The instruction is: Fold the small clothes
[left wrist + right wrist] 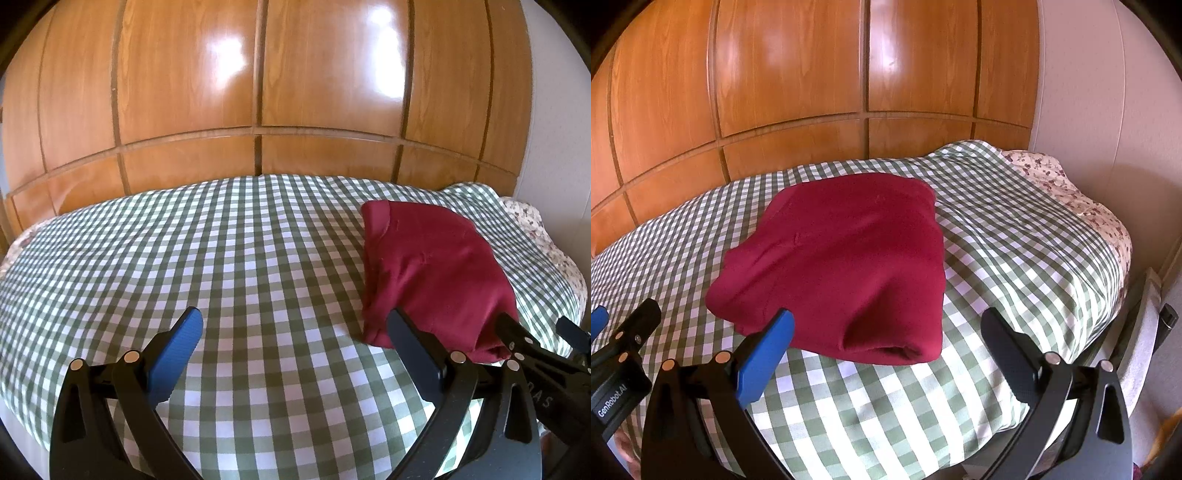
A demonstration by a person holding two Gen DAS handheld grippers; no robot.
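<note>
garment: dark red knit top (846,266), folded into a thick rectangular packet, lying on the bed's right half, nearer the right gripper
long axis: runs from the near bed edge toward the wardrobe, angled a bit left in the right wrist view; rolled fold edge faces the camera, flat end points away
left gripper (295,354): jaws spread wide, nothing between them, hovering over bare cloth left of the garment; one blue finger pad (177,354), one black
right gripper (886,354): jaws spread wide, empty; blue finger tip overlaps the garment's near-left edge in the right wrist view, contact cannot be told
writing: "GenRobot.AI" on the left gripper body seen at lower left of the right wrist view; partial letters "AS" on the other gripper in the left wrist view
fabric: soft, matte, fine knit, few creases, layered folds at the left side
bed cover (1015,251): green-white gingham cloth, mostly smooth, light wrinkles
under layer (1071,192): cream floral sheet showing at far right corner
wardrobe (798,85): glossy orange-brown wood panels, dark grooves, behind the bed
wall (1082,74): plain pale, right of wardrobe
</note>
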